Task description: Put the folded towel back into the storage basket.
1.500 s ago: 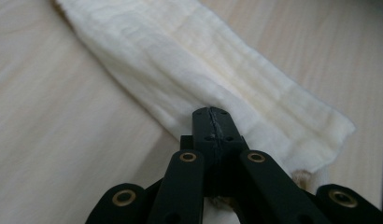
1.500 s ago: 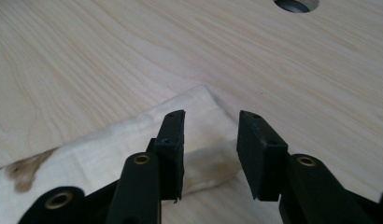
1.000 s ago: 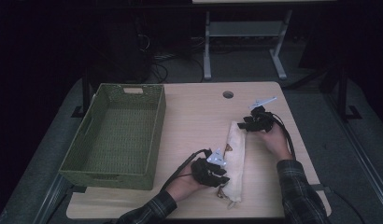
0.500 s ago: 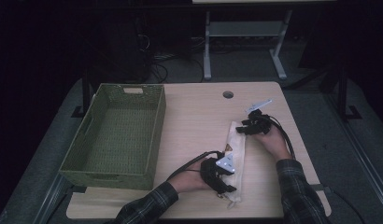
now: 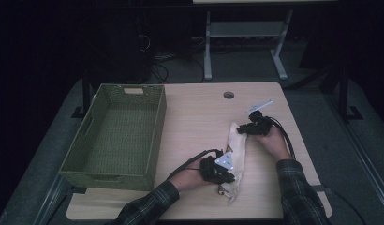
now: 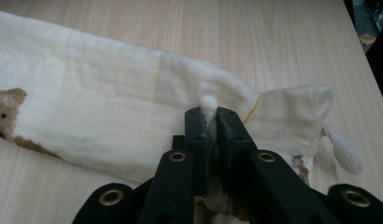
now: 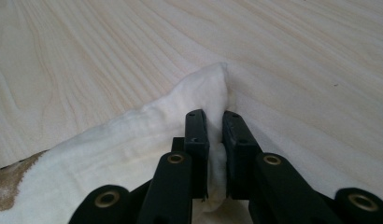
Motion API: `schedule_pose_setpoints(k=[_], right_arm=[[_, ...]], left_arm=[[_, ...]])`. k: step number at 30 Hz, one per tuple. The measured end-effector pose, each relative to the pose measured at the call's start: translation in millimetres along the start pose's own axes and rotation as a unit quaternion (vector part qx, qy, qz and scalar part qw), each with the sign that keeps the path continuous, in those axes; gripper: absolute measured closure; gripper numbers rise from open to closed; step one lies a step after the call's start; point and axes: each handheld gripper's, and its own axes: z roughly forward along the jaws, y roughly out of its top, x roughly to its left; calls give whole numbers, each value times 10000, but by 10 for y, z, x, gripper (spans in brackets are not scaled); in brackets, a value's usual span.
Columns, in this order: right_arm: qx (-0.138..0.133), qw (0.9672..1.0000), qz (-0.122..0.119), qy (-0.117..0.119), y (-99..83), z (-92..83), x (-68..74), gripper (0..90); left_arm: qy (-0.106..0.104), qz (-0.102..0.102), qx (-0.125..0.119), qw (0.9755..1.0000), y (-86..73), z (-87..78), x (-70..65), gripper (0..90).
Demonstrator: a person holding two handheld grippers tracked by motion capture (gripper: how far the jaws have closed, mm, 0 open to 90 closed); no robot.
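A cream cloth [image 5: 238, 145] with a brown bear print lies folded in a long strip on the table, right of centre. My left gripper [image 5: 233, 174] sits at the strip's near end. Its jaws have just been closing and are now shut on a pinch of the cloth [image 6: 110, 107], which bulges up at the left gripper [image 6: 212, 114] tips. My right gripper [image 5: 242, 131] is at the far end. Its jaws have also just been closing and grip the cloth [image 7: 133, 140] just behind its pointed corner, with fabric squeezed between the right gripper [image 7: 213, 116] jaws.
A green woven basket [image 5: 157, 126] stands on the left half of the wooden table [image 5: 199, 108]. A round cable hole [image 5: 228, 95] sits near the table's far edge. Black cables trail from both grippers toward the person's plaid sleeves.
My left hand shifted slightly over the cloth's near end. My right hand has hardly moved, and the cloth lies where it was.
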Motion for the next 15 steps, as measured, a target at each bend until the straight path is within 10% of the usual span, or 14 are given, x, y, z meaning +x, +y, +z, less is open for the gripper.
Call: schedule_pose_setpoints(k=[15], right_arm=[[-33,9995,-271,-146,346,-165,249,828]], left_arm=[[232,-123,-411,9988,197,-693,2,846]])
